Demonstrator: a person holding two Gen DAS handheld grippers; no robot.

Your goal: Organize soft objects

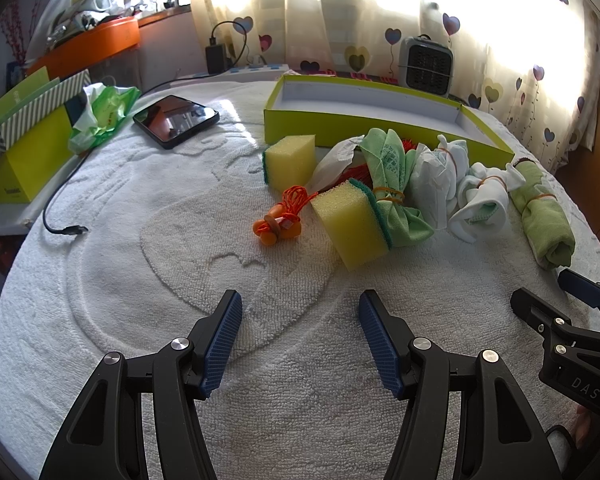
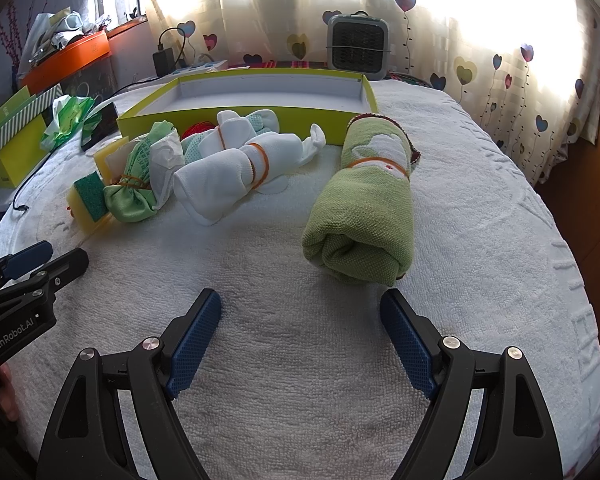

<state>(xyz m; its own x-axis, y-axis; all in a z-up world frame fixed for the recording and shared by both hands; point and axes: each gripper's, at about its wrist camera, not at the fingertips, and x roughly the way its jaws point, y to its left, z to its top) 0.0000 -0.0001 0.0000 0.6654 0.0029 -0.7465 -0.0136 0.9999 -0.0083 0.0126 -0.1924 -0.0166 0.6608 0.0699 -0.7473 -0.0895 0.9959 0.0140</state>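
Soft objects lie in a row on a white towel in front of an empty lime-green box (image 1: pixel 380 130) (image 2: pixel 228 120). In the left wrist view: two yellow sponges (image 1: pixel 350 226) (image 1: pixel 292 158), a green cloth bundle (image 1: pixel 392 184), two white bundles (image 1: pixel 436 176) (image 1: pixel 482 200) and a rolled green towel (image 1: pixel 546 220), each tied with an orange rubber band. My left gripper (image 1: pixel 300 308) is open and empty, short of the near sponge. My right gripper (image 2: pixel 300 308) is open and empty, just short of the rolled green towel (image 2: pixel 364 216).
An orange corded item (image 1: pixel 282 220) lies left of the near sponge. A black phone (image 1: pixel 176 120), a cable end (image 1: pixel 66 230), a green wipes pack (image 1: pixel 100 116) and a green carton (image 1: pixel 28 148) sit at the left. A small heater (image 2: pixel 358 46) stands behind the box.
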